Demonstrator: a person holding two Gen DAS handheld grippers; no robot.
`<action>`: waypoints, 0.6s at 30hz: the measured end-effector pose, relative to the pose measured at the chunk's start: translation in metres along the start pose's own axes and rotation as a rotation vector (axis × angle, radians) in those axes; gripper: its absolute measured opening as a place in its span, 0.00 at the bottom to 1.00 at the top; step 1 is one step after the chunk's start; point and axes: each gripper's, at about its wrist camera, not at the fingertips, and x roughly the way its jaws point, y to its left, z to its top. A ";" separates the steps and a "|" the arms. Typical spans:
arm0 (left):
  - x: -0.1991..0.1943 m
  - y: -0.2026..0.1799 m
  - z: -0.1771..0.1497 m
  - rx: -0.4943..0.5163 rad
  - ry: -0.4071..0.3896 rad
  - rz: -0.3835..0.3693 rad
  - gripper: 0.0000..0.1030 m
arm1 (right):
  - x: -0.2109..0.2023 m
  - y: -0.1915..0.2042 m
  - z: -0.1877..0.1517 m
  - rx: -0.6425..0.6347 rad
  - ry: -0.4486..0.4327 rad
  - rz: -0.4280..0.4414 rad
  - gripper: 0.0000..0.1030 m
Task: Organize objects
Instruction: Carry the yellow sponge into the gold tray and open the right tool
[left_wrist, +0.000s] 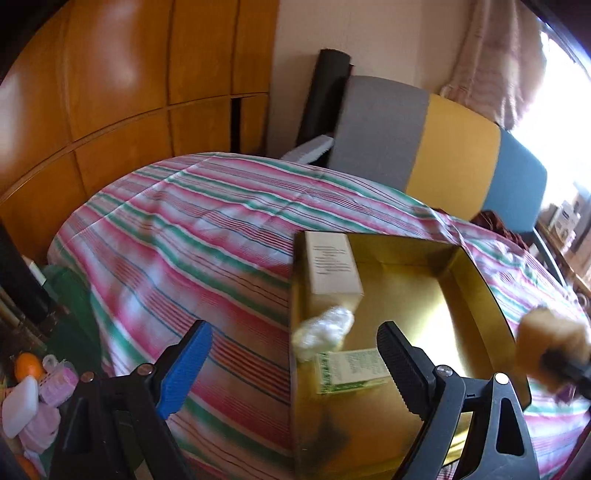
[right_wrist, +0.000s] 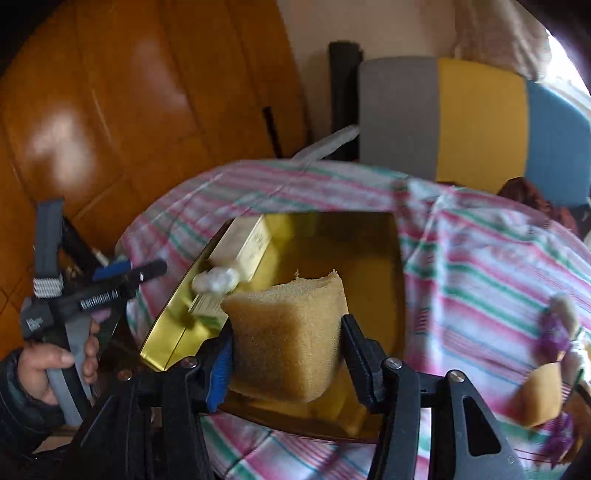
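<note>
An open gold box lies on the striped bed. Inside it are a cream carton, a crumpled white wrapper and a green-and-white packet. My left gripper hangs open over the box's left wall, nothing between its fingers. My right gripper is shut on a tan sponge and holds it over the gold box. The left wrist view shows that sponge blurred at the right edge. A person's hand holds the left gripper beside the box.
The pink-and-green striped bedspread covers the bed. A grey, yellow and blue headboard stands behind it, with a wooden wardrobe on the left. Another tan sponge and purple bits lie on the bed's right side. An orange ball, white soap and pink items lie left of the bed.
</note>
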 end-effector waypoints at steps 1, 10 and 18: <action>-0.001 0.006 0.000 -0.011 -0.003 0.006 0.89 | 0.011 0.007 -0.002 -0.009 0.028 0.006 0.52; -0.006 0.035 -0.008 -0.062 -0.006 0.034 0.89 | 0.093 0.053 -0.012 -0.061 0.219 0.070 0.54; -0.005 0.044 -0.010 -0.092 0.001 0.045 0.89 | 0.110 0.077 -0.020 -0.003 0.250 0.297 0.80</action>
